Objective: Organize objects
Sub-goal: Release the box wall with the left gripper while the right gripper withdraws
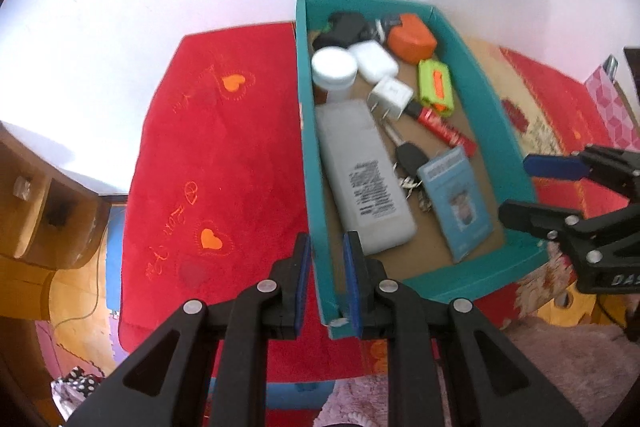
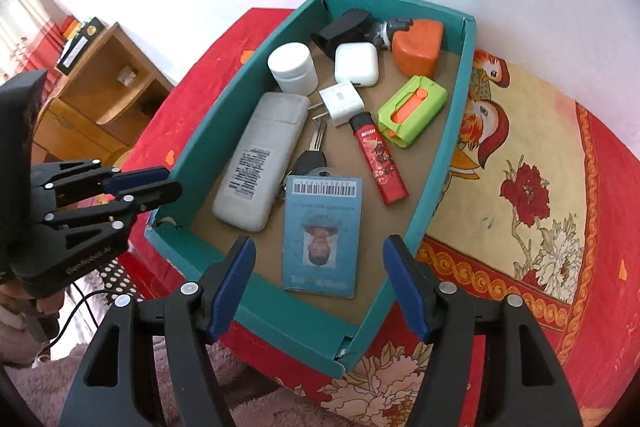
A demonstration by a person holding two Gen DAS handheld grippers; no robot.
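A teal cardboard box (image 1: pixel 480 79) (image 2: pixel 452 131) lies on a cloth-covered table. Inside it are a white remote (image 2: pixel 260 155), an ID card (image 2: pixel 322 235), a red lighter (image 2: pixel 382 163), a green and orange case (image 2: pixel 412 109), a white plug (image 2: pixel 342 103), a white jar (image 2: pixel 292 65), an earbud case (image 2: pixel 356 63), an orange heart box (image 2: pixel 418 45) and a key (image 2: pixel 312 159). My left gripper (image 1: pixel 326 275) (image 2: pixel 160 183) is shut on the box's left wall near the front corner. My right gripper (image 2: pixel 319 245) (image 1: pixel 516 187) hangs open above the box's near end, over the ID card.
A red cloth with orange hearts (image 1: pixel 208 167) covers the table left of the box; a flowered cloth with birds (image 2: pixel 520 187) lies to its right. A wooden shelf unit (image 2: pixel 100 87) stands at the left. Pink carpet (image 2: pixel 248 403) lies below the table edge.
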